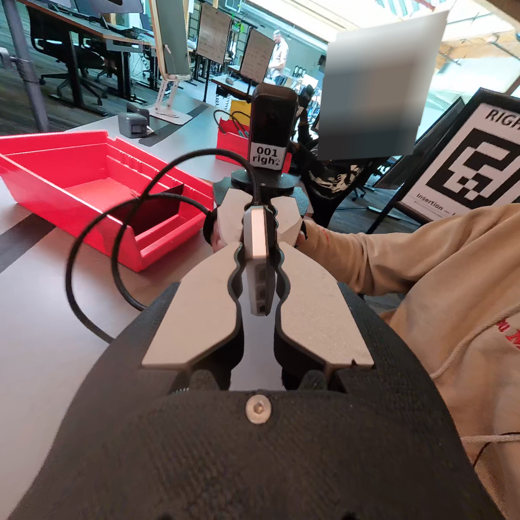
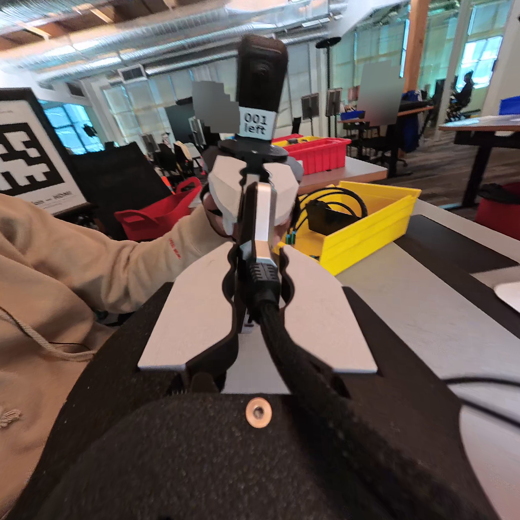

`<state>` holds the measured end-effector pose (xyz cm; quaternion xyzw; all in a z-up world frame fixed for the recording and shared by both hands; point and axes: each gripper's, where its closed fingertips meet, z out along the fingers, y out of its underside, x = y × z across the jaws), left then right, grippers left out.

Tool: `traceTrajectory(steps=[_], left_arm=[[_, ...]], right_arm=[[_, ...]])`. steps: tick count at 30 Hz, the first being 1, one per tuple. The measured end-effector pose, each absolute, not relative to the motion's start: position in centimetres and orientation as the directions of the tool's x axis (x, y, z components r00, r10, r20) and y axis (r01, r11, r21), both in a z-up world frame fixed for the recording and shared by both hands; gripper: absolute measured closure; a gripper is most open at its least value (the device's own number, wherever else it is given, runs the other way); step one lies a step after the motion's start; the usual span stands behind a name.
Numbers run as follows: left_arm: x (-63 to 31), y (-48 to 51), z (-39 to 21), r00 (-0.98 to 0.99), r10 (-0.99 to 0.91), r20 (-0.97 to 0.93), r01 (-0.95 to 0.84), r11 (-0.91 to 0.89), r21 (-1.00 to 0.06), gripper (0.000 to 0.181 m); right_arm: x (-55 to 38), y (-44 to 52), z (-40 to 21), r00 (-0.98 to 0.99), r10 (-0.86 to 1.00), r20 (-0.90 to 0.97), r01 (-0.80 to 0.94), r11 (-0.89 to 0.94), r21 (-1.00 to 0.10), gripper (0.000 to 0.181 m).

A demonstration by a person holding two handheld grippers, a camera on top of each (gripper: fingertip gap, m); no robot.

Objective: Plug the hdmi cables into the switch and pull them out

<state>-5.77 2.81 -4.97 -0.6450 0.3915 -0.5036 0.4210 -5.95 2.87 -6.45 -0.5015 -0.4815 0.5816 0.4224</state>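
Observation:
My left gripper [image 1: 259, 250] is shut on a slim silver switch [image 1: 258, 236], held above the table with its narrow edge up and several empty ports facing the camera. My right gripper [image 2: 259, 250] faces it, shut on the black HDMI plug [image 2: 263, 277] at the switch's [image 2: 264, 219] opposite end. The plug looks seated in the switch. The black braided cable [image 2: 295, 360] runs back under my right gripper and loops out over the table in the left wrist view [image 1: 67, 281]. Each view shows the other gripper beyond the switch: the right one [image 1: 260, 222], the left one [image 2: 253, 202].
An open red bin [image 1: 84, 180] lies on the grey table [image 1: 42, 351] left of the grippers, with a smaller red bin [image 1: 230, 140] behind. A yellow bin [image 2: 365, 230] holds cables and a black box. A person's tan sleeve [image 1: 394, 253] and a marker board [image 1: 478, 157] are near. Left and right tips are no more than a few centimetres apart.

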Motion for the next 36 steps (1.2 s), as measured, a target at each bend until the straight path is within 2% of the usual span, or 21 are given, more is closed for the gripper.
traceTrajectory(steps=[2,11,15,18,22,26,28,31,36], left_arm=[[-5.6,2.8,-4.9,0.178,-0.928,0.327,-0.074,-0.344,-0.936,0.161],[-5.1,2.9,-5.2,0.182,-0.935,0.304,-0.070,-0.321,-0.945,0.161],[-6.1,3.5,-4.3,0.248,-0.943,0.220,-0.041,-0.237,-0.971,0.155],[-9.0,4.8,-3.1,0.382,-0.910,0.160,-0.026,-0.184,-0.983,0.151],[-17.2,8.5,-4.0,0.735,-0.677,-0.042,-0.189,-0.144,-0.971,0.151],[-28.4,10.4,-5.7,0.923,-0.299,-0.242,-0.325,-0.270,-0.906,0.151],[-33.4,10.5,-6.8,0.945,-0.138,-0.298,-0.328,-0.354,-0.876,0.152],[-38.1,10.9,-8.5,0.940,-0.002,-0.341,-0.305,-0.451,-0.839,0.153],[-42.6,13.1,-11.0,0.850,-0.064,-0.522,-0.451,-0.601,-0.660,0.153]], right_arm=[[-5.8,2.5,-6.4,-0.173,0.967,-0.187,-0.018,-0.193,-0.981,0.158],[-5.8,2.4,-6.9,-0.187,0.959,-0.212,-0.005,-0.217,-0.976,0.158],[-5.7,2.7,-6.9,-0.177,0.960,-0.217,-0.005,-0.221,-0.975,0.159],[-5.1,3.2,-6.5,-0.164,0.960,-0.227,-0.026,-0.234,-0.972,0.159],[-3.9,4.1,-5.5,-0.144,0.959,-0.246,-0.073,-0.258,-0.963,0.159],[-3.0,4.8,-5.0,-0.140,0.950,-0.278,-0.103,-0.294,-0.950,0.159],[-2.7,4.9,-4.9,-0.147,0.946,-0.290,-0.110,-0.307,-0.945,0.159],[-2.7,5.1,-5.0,-0.149,0.945,-0.292,-0.102,-0.309,-0.946,0.159],[-2.9,5.3,-5.3,-0.164,0.939,-0.302,-0.085,-0.318,-0.944,0.159]])
